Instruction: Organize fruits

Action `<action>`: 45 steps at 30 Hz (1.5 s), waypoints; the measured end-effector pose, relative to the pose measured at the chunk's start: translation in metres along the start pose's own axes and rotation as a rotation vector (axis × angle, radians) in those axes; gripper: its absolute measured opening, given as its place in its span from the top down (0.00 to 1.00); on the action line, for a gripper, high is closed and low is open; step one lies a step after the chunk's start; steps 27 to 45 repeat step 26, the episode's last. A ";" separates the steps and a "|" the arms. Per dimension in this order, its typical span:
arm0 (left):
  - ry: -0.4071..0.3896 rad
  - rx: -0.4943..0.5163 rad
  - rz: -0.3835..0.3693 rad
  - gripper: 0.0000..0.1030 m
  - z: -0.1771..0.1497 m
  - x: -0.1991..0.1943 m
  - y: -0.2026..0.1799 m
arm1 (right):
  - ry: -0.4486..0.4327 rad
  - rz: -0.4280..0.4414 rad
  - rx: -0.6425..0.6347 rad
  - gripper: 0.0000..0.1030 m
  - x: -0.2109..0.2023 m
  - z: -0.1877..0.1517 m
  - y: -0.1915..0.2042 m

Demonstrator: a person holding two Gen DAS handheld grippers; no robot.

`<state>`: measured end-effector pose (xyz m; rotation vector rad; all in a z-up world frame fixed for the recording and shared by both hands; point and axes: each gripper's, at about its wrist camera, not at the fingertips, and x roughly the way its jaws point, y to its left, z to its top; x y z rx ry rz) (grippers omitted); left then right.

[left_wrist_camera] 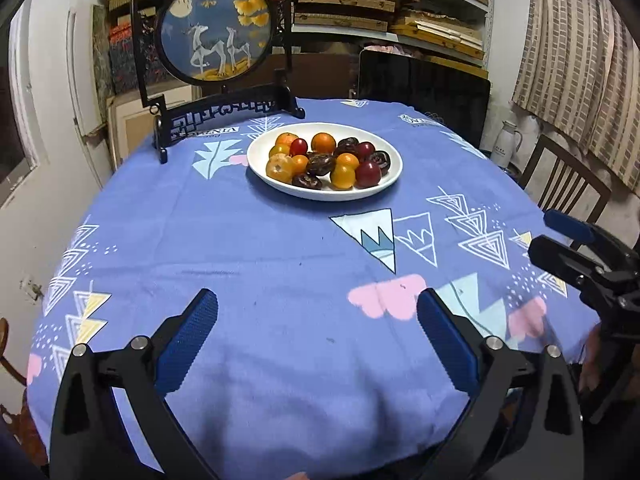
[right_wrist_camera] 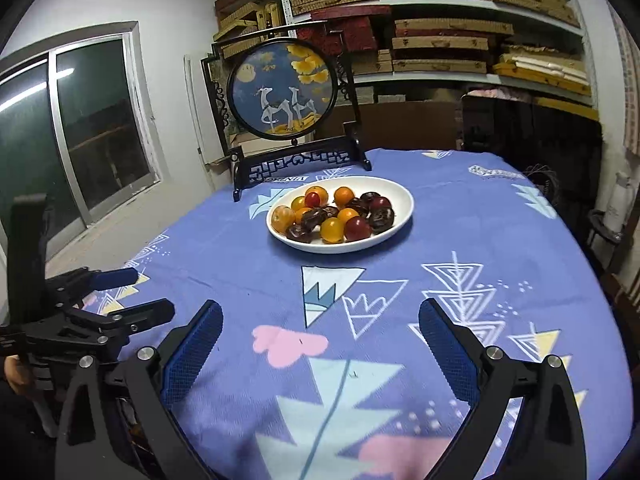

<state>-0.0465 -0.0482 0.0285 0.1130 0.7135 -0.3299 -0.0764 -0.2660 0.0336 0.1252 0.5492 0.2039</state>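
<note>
We hold both grippers low over the near edge of the table, which is covered by a blue tablecloth (left_wrist_camera: 256, 240) printed with white triangles, pale trees and pink clouds. In the left wrist view, the left gripper (left_wrist_camera: 318, 304) fills the bottom of the frame, its two blue ribbed pads spread wide with only cloth between them; it grips nothing. The right gripper (left_wrist_camera: 556, 236) enters at the right edge of that frame, its fingers parted, nothing between them. In the right wrist view, the right gripper (right_wrist_camera: 320, 312) sits at the bottom of the frame, its jaws equally wide and empty, and the left gripper (right_wrist_camera: 136, 292) shows at lower left, fingers apart. The fruits sit together on a white oval plate (left_wrist_camera: 384, 184), above centre in the left view and well apart from both grippers; the same plate (right_wrist_camera: 400, 200) lies just above centre in the right view. On it we count orange kumquat-like fruits (left_wrist_camera: 323, 142), yellow and red cherry tomatoes (left_wrist_camera: 368, 174), and dark wrinkled dates (left_wrist_camera: 320, 163), all touching in one mixed pile. Behind the plate, toward upper left, stands a round deer picture in a black carved stand (left_wrist_camera: 214, 30). Shelves of flat boxes (left_wrist_camera: 352, 4) fill the top of the frame.
</note>
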 end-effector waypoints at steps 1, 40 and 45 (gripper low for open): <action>-0.003 0.001 0.000 0.05 -0.001 -0.002 -0.001 | -0.007 -0.005 -0.004 0.04 -0.005 -0.001 0.001; -0.075 -0.035 0.117 0.05 -0.001 -0.025 0.003 | -0.045 -0.051 -0.011 0.04 -0.037 -0.011 0.004; -0.075 -0.035 0.117 0.05 -0.001 -0.025 0.003 | -0.045 -0.051 -0.011 0.04 -0.037 -0.011 0.004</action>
